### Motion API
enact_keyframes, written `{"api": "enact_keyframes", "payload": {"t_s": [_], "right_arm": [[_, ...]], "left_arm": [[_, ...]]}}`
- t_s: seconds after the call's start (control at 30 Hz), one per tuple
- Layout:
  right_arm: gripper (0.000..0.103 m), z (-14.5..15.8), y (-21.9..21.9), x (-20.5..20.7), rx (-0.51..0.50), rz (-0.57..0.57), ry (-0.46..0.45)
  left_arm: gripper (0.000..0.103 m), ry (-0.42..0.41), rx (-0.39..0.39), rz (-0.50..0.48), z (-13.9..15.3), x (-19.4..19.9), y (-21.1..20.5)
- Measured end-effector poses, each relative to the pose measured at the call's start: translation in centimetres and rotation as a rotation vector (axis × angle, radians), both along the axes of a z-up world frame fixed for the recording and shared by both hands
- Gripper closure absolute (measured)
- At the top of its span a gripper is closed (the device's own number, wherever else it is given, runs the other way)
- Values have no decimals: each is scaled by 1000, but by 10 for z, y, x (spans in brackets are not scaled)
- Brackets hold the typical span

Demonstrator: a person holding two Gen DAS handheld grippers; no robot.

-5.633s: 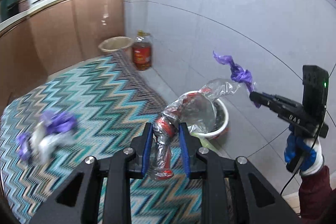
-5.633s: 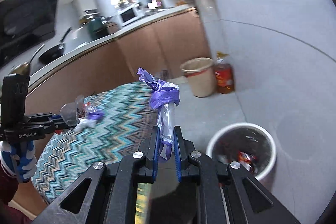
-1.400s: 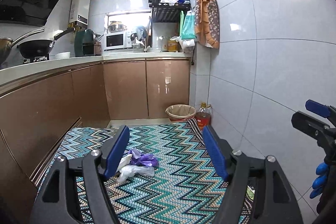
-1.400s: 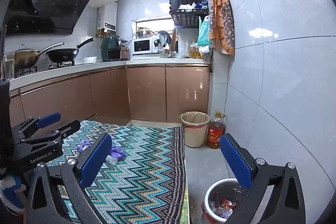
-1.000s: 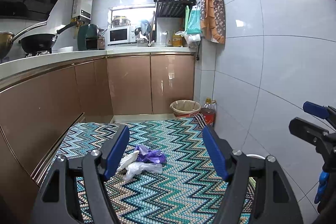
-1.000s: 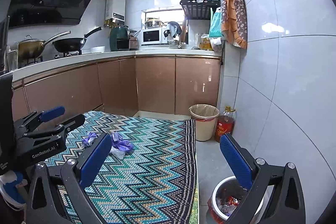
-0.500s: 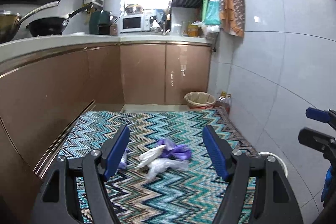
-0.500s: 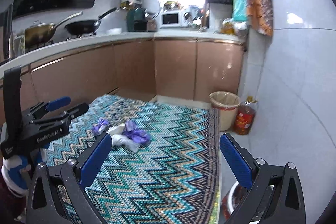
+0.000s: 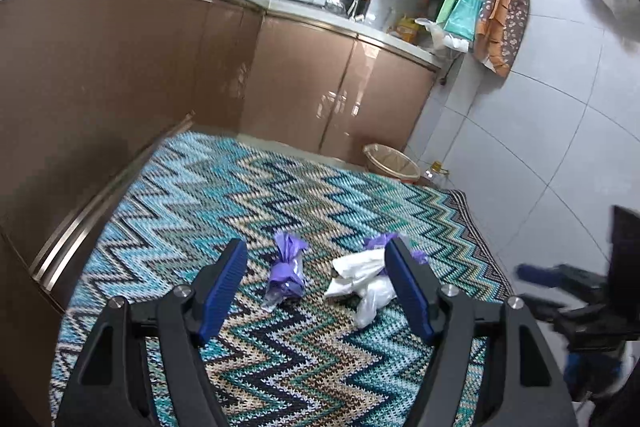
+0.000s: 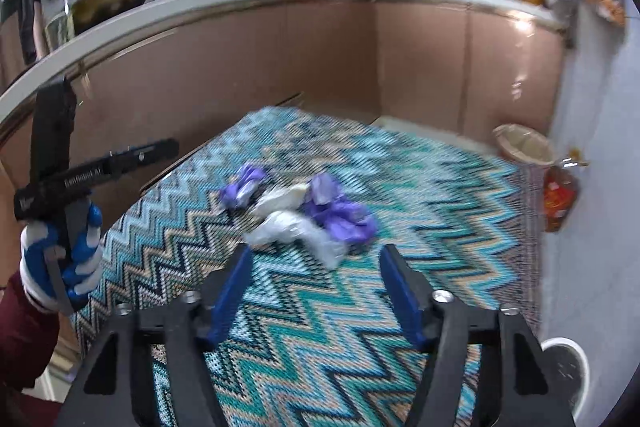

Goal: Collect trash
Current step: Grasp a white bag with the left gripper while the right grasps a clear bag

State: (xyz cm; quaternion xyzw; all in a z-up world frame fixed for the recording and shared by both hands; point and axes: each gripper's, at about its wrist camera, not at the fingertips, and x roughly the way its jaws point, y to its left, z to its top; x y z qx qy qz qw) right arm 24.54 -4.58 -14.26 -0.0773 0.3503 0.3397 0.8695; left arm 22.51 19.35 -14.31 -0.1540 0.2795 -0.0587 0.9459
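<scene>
A small pile of trash lies on the zigzag rug (image 9: 224, 187): a purple wrapper bundle (image 9: 286, 271), a crumpled white plastic bag (image 9: 360, 279) and a purple bag (image 10: 340, 213). My left gripper (image 9: 316, 251) hovers just short of the pile. Its jaws are closing, and nothing is pressed between the blue pads. The purple bundle shows in the gap, down on the rug. My right gripper (image 10: 316, 253) hangs over the rug in front of the white bag (image 10: 292, 223). Its jaws are closing too, with nothing gripped. The right wrist view is blurred.
A white bin (image 10: 568, 367) with a dark liner stands on the tiles at the lower right. A beige bin (image 10: 524, 145) and an oil bottle (image 10: 560, 199) stand in the far corner. Brown cabinets (image 9: 120, 87) line the left and back; a tiled wall is on the right.
Both grippers have moved forward and tilted down toward the pile on the rug. The right jaws stand narrower than before. The bottle and purple bag gripped several seconds ago are gone from the jaws.
</scene>
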Motion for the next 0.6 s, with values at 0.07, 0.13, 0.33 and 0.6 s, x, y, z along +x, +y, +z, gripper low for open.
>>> {"api": "enact_keyframes", "payload": {"t_s": [0.07,0.13,0.33,0.6], "right_arm": [[49,-13,12,11,-4,44,39],[52,-27,23,20,-14,81,68],[58,-53,35,43,-50,95,104],[62,-68,30,62,-61,83,124]], "left_arm": [[43,22,-33,-55,-8,8,0],[48,39,-49,-104,-12,14,-4],[51,74,4,-242,-21,39,-30],[51,143,114,-332,-36,80,-65]]}}
